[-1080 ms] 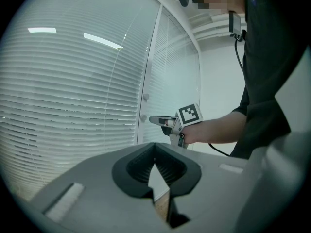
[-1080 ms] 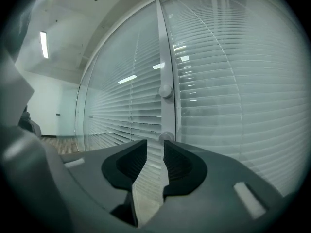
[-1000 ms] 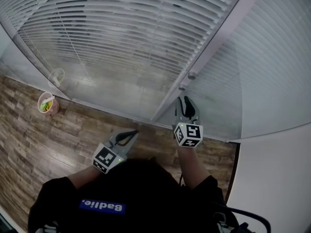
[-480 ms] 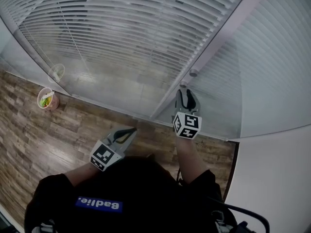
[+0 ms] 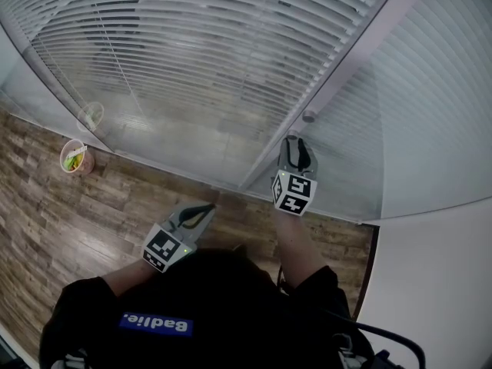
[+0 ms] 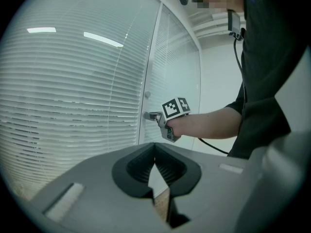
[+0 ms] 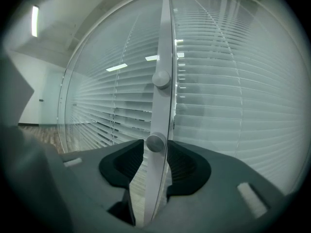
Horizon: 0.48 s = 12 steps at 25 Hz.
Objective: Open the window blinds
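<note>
White slatted blinds [image 5: 200, 60] hang behind glass on both sides of a white frame post [image 5: 342, 71]. The post carries two small round knobs, an upper knob [image 5: 309, 116] [image 7: 161, 78] and a lower knob [image 7: 155, 142]. My right gripper [image 5: 294, 143] [image 7: 154, 152] points at the post, and its jaws are opening. The lower knob stands between them with a gap on each side. My left gripper [image 5: 207, 207] [image 6: 155, 162] hangs back over the wooden floor, shut and empty. In its view I see the right gripper [image 6: 154, 116] at the post.
A small pink cup [image 5: 74, 157] with green contents stands on the wood floor [image 5: 92, 214] by the glass at the left. A white wall [image 5: 434, 283] closes the right side. A black cable [image 5: 384, 337] hangs by my right arm.
The right gripper has moved forward to the post, from just below the lower knob to around it, and its jaws have spread. The left gripper stayed where it was.
</note>
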### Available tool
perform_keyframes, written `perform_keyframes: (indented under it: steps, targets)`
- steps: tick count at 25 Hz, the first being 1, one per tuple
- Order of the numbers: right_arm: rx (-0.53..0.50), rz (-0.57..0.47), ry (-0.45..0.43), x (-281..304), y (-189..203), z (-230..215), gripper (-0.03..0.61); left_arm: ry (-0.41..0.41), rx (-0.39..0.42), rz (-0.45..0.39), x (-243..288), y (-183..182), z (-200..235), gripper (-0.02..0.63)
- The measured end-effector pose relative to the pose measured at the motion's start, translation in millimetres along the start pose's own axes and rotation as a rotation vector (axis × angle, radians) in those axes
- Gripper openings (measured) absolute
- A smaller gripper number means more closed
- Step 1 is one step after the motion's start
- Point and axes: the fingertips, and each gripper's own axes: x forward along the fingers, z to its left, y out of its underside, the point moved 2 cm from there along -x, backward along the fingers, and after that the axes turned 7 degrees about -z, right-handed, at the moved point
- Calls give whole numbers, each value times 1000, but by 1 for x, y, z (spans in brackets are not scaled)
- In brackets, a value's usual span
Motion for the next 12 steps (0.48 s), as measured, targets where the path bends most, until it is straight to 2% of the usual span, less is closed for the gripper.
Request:
perform_keyframes:
  steps: [12]
  targets:
    - [-17, 22, 100, 5, -5, 4, 127, 28, 13, -5, -11, -2, 2, 0]
